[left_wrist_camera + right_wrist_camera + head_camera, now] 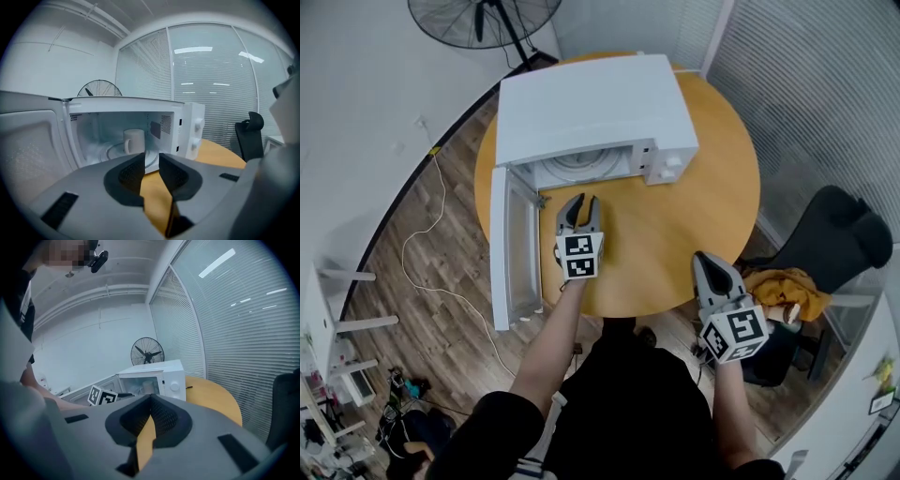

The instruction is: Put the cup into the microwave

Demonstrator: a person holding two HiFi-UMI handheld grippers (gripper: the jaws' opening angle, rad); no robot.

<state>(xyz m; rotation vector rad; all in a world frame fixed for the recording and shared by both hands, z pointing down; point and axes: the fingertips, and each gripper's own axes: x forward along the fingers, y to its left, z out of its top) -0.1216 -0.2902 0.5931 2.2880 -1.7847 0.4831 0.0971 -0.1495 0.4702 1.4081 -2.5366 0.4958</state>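
Round wooden bench [712,197] carried the open microwave [591,103]; the cup [134,140] stood upright inside on the turntable [115,152]; the left gripper [583,204] hovered before the opening, jaws slightly spread, empty; the right gripper [705,262], pressed together, hung by the bench edge; placement looked done, so pulling straight back, clear of the door [502,248], seemed wisest.

White microwave [591,108] on a honey-orange table [712,206]; the cup [134,140] inside the microwave is white too. The left tool [579,214] and right tool [712,272] are grey, lined in black, patterned with black-and-white squares. Right of the microwave, a black chair [839,234] and a mustard-yellow cloth [787,286].
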